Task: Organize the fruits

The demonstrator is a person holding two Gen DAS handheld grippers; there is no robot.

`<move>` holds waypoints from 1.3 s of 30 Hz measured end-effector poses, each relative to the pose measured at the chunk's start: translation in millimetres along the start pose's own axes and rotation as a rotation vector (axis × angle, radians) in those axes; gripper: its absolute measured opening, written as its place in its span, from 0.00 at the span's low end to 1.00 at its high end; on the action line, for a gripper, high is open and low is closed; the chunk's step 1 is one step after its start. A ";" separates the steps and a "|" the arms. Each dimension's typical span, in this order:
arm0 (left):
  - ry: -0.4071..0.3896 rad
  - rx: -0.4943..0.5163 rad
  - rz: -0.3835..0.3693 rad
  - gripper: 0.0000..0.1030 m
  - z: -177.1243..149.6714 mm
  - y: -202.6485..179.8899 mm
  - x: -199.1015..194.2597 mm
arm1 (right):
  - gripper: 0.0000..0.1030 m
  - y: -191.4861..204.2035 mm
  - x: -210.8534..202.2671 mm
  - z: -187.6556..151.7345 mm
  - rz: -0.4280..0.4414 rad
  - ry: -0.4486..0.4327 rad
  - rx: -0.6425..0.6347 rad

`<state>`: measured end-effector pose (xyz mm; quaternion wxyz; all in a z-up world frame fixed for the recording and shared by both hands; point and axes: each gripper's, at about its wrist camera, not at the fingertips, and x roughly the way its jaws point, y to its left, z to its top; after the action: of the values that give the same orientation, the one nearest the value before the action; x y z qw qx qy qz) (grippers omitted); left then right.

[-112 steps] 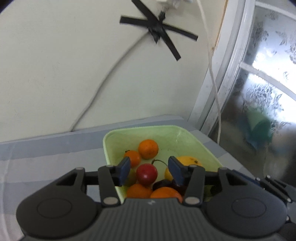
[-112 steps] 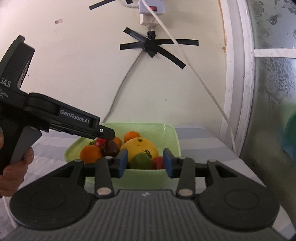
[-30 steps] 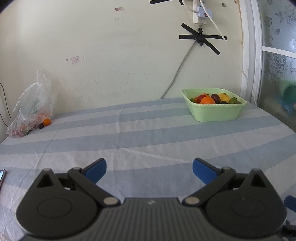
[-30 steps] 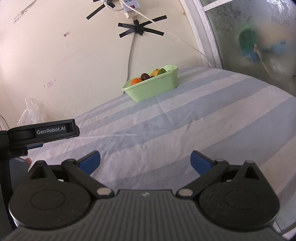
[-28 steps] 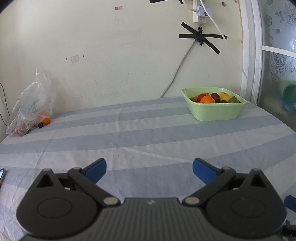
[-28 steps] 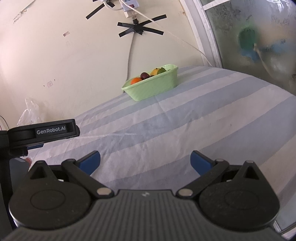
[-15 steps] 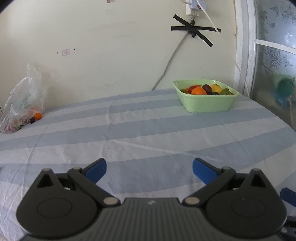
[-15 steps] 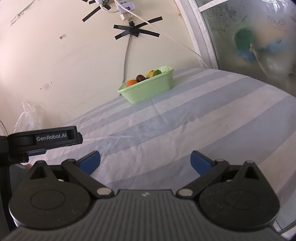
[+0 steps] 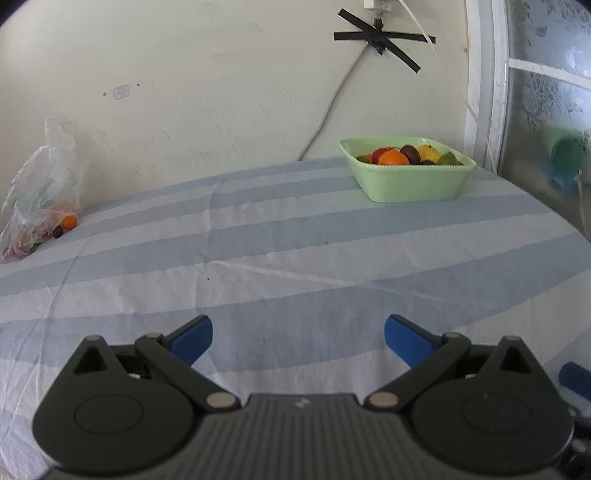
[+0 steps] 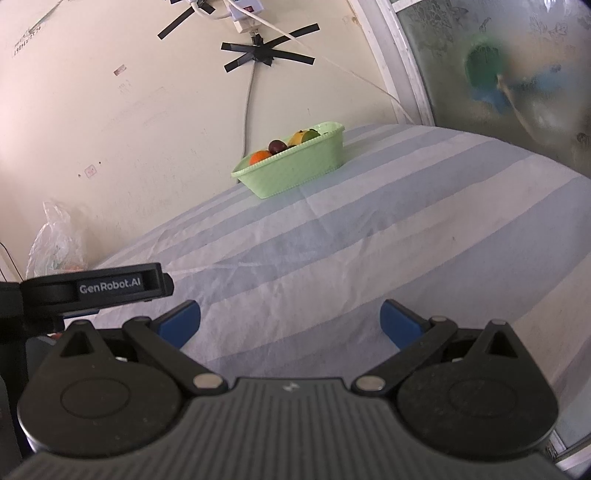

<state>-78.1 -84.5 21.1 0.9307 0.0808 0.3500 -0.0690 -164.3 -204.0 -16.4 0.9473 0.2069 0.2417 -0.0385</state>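
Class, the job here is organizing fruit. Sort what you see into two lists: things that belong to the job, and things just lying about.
Belongs to the job:
green basket
fruits in it
left tongs, open
right tongs, open

Just lying about:
plastic bag
striped tablecloth
taped cable

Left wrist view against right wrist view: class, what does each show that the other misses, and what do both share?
Only the left wrist view shows a small orange fruit at the mouth of the clear plastic bag, and a red fruit in the pale green plastic basket.

Only the right wrist view shows the left gripper's black body marked GenRobot.AI and a white power strip on the wall.

Both show the basket, bag, blue-and-white striped tablecloth, black tape cross, and an open gripper, left and right, holding nothing.
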 end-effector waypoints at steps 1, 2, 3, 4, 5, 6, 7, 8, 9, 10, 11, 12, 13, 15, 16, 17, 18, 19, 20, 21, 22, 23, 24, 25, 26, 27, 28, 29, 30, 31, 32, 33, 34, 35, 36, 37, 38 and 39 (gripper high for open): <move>0.003 0.009 0.003 1.00 -0.2 -0.9 0.7 | 1.00 -0.4 -0.2 0.0 0.001 -0.001 0.003; 0.004 0.017 0.006 1.00 -0.5 -1.6 1.2 | 1.00 -1.0 -0.3 0.3 0.000 -0.003 0.006; 0.004 0.024 0.009 1.00 -0.9 -2.4 1.1 | 1.00 -1.4 -0.8 0.4 -0.002 -0.006 0.008; 0.001 0.034 0.015 1.00 -1.1 -3.4 1.0 | 1.00 -1.3 -1.2 0.6 -0.005 -0.011 0.008; -0.001 0.045 0.021 1.00 -1.3 -4.5 0.8 | 1.00 -1.3 -2.0 0.6 -0.008 -0.017 0.007; -0.005 0.056 0.025 1.00 -1.8 -5.4 0.3 | 1.00 -1.1 -2.8 0.5 -0.011 -0.024 0.005; -0.009 0.070 0.030 1.00 -1.8 -6.7 -0.2 | 1.00 -1.2 -4.0 0.4 -0.013 -0.030 0.004; -0.012 0.079 0.033 1.00 -1.4 -7.4 -0.9 | 1.00 -0.5 -4.1 0.4 -0.015 -0.035 0.004; -0.018 0.083 0.034 1.00 -1.2 -7.7 -2.0 | 1.00 -0.5 -4.3 0.4 -0.015 -0.038 0.003; -0.028 0.084 0.033 1.00 -1.2 -7.6 -3.5 | 1.00 -0.6 -4.5 0.5 -0.014 -0.039 0.002; -0.038 0.082 0.034 1.00 -0.9 -7.0 -5.1 | 1.00 -0.3 -4.7 0.3 -0.013 -0.040 0.002; -0.045 0.080 0.034 1.00 0.3 -6.0 -5.5 | 1.00 -0.4 -4.6 0.5 -0.012 -0.041 0.000; -0.056 0.076 0.036 1.00 1.0 -5.1 -7.3 | 1.00 0.1 -4.8 0.6 -0.012 -0.043 -0.003; -0.079 0.071 0.043 1.00 2.0 -3.8 -10.9 | 1.00 0.7 -5.4 0.8 -0.012 -0.049 -0.009; -0.093 0.071 0.049 1.00 2.7 -3.4 -12.7 | 1.00 1.1 -5.9 0.8 -0.011 -0.051 -0.011; -0.106 0.071 0.056 1.00 3.1 -3.0 -14.6 | 1.00 1.5 -6.0 1.0 -0.008 -0.051 -0.013; -0.115 0.071 0.059 1.00 3.5 -2.4 -15.7 | 1.00 2.2 -5.8 1.0 -0.005 -0.050 -0.015; -0.123 0.070 0.061 1.00 4.0 -2.2 -17.0 | 1.00 2.4 -5.8 1.1 -0.002 -0.049 -0.016; -0.125 0.068 0.062 1.00 4.3 -2.0 -17.5 | 1.00 2.7 -5.5 1.1 0.002 -0.047 -0.017; -0.125 0.066 0.060 1.00 4.7 -1.5 -17.5 | 1.00 2.5 -5.2 1.5 0.005 -0.044 -0.017; -0.121 0.062 0.059 1.00 5.2 -1.0 -16.9 | 1.00 2.7 -4.8 1.6 0.008 -0.041 -0.018; -0.118 0.058 0.058 1.00 5.5 -0.6 -16.6 | 1.00 3.1 -4.6 1.6 0.010 -0.038 -0.018; -0.112 0.054 0.060 1.00 5.7 -0.4 -16.4 | 1.00 3.6 -4.4 1.5 0.011 -0.036 -0.018; -0.111 0.048 0.060 1.00 6.2 0.3 -16.2 | 1.00 3.7 -4.3 1.4 0.012 -0.036 -0.019; -0.110 0.043 0.061 1.00 5.5 1.4 -16.7 | 1.00 3.5 -4.5 1.6 0.014 -0.036 -0.020; -0.111 0.037 0.060 1.00 5.9 2.3 -17.4 | 1.00 3.6 -4.6 1.7 0.015 -0.036 -0.022; -0.116 0.032 0.055 1.00 5.7 2.9 -18.8 | 1.00 3.9 -4.4 1.8 0.015 -0.036 -0.023; -0.119 0.027 0.049 1.00 5.0 3.7 -19.8 | 1.00 4.0 -4.3 1.8 0.016 -0.036 -0.024; -0.111 0.021 0.041 1.00 4.8 4.4 -20.5 | 1.00 4.0 -4.1 1.6 0.017 -0.035 -0.024; -0.103 0.020 0.031 1.00 4.0 4.5 -20.7 | 1.00 3.9 -3.9 1.5 0.018 -0.034 -0.024; -0.096 0.021 0.021 1.00 3.2 4.2 -20.1 | 1.00 3.9 -3.5 1.3 0.019 -0.032 -0.023; -0.087 0.021 0.012 1.00 2.6 3.8 -19.3 | 1.00 3.9 -3.3 1.5 0.020 -0.030 -0.022; -0.081 0.021 0.009 1.00 1.8 3.4 -18.6 | 1.00 3.7 -3.1 1.4 0.021 -0.028 -0.021; -0.075 0.023 0.008 1.00 1.2 3.1 -17.7 | 1.00 3.7 -2.8 1.3 0.021 -0.027 -0.020; -0.069 0.024 0.009 1.00 0.8 3.3 -17.1 | 1.00 4.0 -2.7 1.3 0.022 -0.026 -0.020; -0.067 0.023 0.011 1.00 0.6 3.8 -16.8 | 1.00 3.7 -2.5 1.5 0.022 -0.026 -0.019; -0.066 0.022 0.015 1.00 0.2 4.3 -17.1 | 1.00 3.7 -2.5 1.5 0.022 -0.025 -0.018; -0.067 0.020 0.018 1.00 0.3 4.5 -17.3 | 1.00 3.2 -2.5 1.7 0.023 -0.025 -0.018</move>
<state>-90.0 -78.9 33.2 0.9416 0.0910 0.3172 -0.0666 -165.2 -201.9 -12.7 0.9524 0.2008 0.2277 -0.0280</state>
